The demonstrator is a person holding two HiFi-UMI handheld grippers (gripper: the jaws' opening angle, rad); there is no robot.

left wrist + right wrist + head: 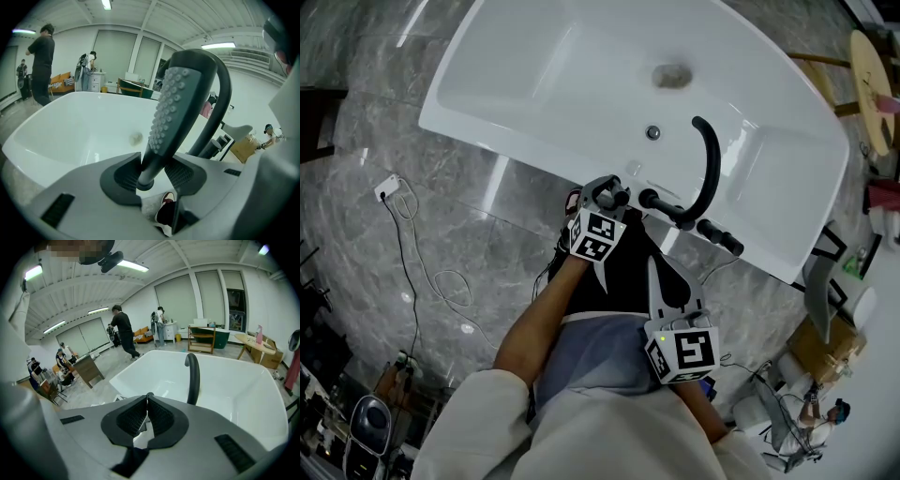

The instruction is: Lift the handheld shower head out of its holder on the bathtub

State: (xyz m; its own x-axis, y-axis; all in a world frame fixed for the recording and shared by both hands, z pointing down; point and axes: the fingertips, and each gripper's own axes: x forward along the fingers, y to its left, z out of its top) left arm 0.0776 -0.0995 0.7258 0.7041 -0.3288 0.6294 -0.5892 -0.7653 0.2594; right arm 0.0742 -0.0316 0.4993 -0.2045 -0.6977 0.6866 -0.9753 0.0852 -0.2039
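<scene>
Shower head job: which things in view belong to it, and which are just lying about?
Belong to the job: shower head; left gripper; bathtub.
Lying about: white plug on the floor; wooden table; cardboard box.

The bathtub (487,56) looks glossy and smooth, the floor (356,122) polished stone, the shower head (173,108) matt, nubbed.
</scene>
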